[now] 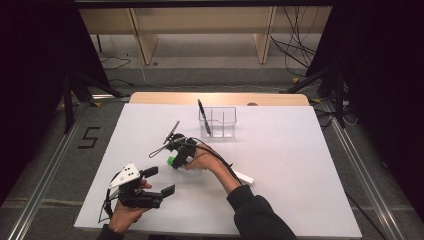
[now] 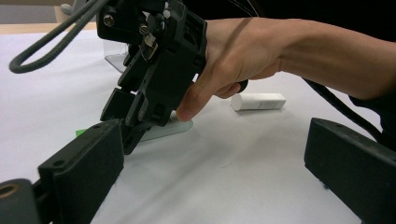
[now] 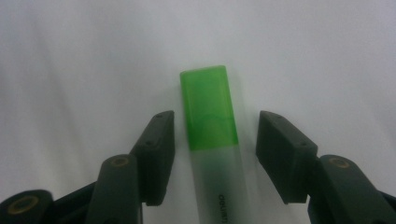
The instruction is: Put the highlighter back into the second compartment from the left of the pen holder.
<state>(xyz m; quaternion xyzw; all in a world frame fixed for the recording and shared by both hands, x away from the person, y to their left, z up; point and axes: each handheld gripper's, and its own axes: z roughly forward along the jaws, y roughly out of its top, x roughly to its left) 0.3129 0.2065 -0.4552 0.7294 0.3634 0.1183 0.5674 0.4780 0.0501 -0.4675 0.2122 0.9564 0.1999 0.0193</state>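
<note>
The right gripper [image 1: 176,152] is tipped down over a highlighter [image 3: 212,140] that lies flat on the white table [image 1: 280,170], a little left of the middle and nearer the person than the clear holder [image 1: 218,121] at the far edge. Its jaws stand apart with the green cap and the start of the frosted barrel between them, a gap on either side, so nothing is pinched yet; I'd say they straddle the pen near the cap end so that closing will catch it across its narrow width. The pen lies along the line of the jaws, which looks like a deliberate line-up. The holder already has a dark pen [image 1: 203,116] leaning in it, so I judge the highlighter is meant to go there too. A white stick [image 2: 258,101], perhaps another marker, lies on the table just behind the right hand [image 2: 243,56], apart from it. The left gripper [image 1: 159,181] hangs low near the front left edge, jaws spread wide and empty, pointed towards the work but well clear of it, seemingly just waiting.
</note>
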